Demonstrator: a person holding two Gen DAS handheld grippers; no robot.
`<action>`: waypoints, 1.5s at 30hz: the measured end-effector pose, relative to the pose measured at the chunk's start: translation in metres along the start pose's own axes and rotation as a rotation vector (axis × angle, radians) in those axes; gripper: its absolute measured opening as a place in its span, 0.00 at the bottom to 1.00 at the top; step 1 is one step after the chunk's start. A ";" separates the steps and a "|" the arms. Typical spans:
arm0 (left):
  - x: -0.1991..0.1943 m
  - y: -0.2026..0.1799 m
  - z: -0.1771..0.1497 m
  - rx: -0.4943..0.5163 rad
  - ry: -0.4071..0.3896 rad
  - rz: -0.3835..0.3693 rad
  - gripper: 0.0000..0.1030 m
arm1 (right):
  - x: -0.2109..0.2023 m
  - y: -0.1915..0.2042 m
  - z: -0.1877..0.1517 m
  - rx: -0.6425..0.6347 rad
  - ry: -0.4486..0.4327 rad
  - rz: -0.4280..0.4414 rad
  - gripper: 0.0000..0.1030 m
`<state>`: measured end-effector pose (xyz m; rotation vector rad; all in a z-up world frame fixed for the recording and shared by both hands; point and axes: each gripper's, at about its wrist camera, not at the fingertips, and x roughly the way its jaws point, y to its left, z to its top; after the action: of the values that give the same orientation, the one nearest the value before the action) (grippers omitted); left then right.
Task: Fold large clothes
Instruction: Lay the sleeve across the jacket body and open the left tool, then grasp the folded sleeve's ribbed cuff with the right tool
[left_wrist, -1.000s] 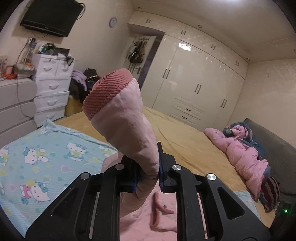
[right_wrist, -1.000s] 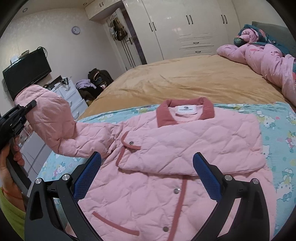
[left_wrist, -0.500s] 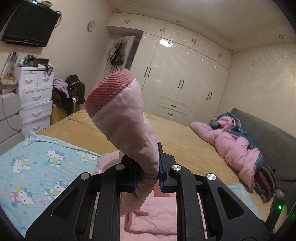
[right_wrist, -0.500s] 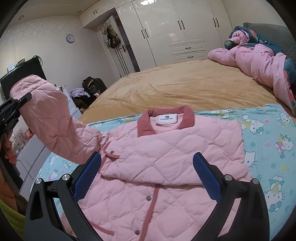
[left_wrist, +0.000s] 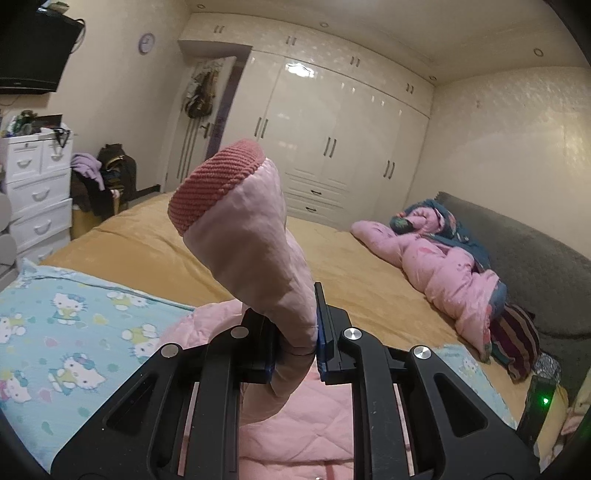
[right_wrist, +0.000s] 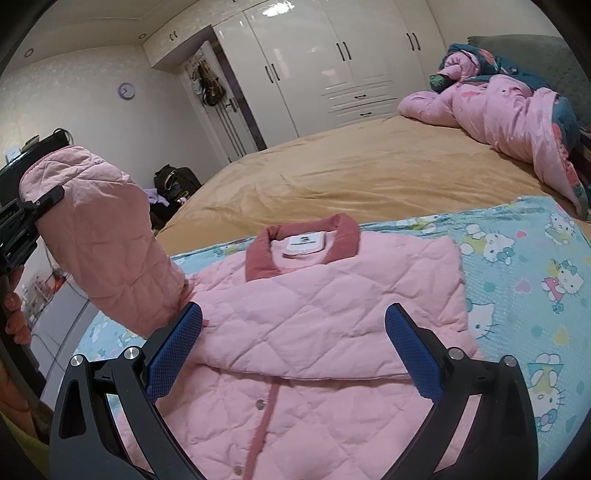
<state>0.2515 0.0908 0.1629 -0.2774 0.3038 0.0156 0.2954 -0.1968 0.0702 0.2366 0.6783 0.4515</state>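
Pink jacket on blanket, sleeve in left gripper

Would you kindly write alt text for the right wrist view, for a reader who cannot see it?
A pink quilted jacket lies front-up on a cartoon-cat blanket on a bed, one sleeve already folded across its chest. The right gripper hovers over it, jaws wide and empty, while the left gripper holds the other sleeve raised at the left edge.
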 end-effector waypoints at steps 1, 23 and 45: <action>0.004 -0.005 -0.003 0.005 0.007 -0.008 0.09 | 0.000 -0.006 0.000 0.007 0.000 -0.007 0.96; 0.106 -0.098 -0.157 0.263 0.335 -0.149 0.12 | -0.019 -0.106 -0.004 0.238 -0.031 -0.131 0.96; 0.102 -0.139 -0.239 0.530 0.534 -0.202 0.75 | 0.030 -0.127 -0.015 0.437 0.101 0.141 0.96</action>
<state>0.2864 -0.1103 -0.0492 0.2250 0.7912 -0.3390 0.3474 -0.2933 -0.0020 0.6808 0.8596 0.4479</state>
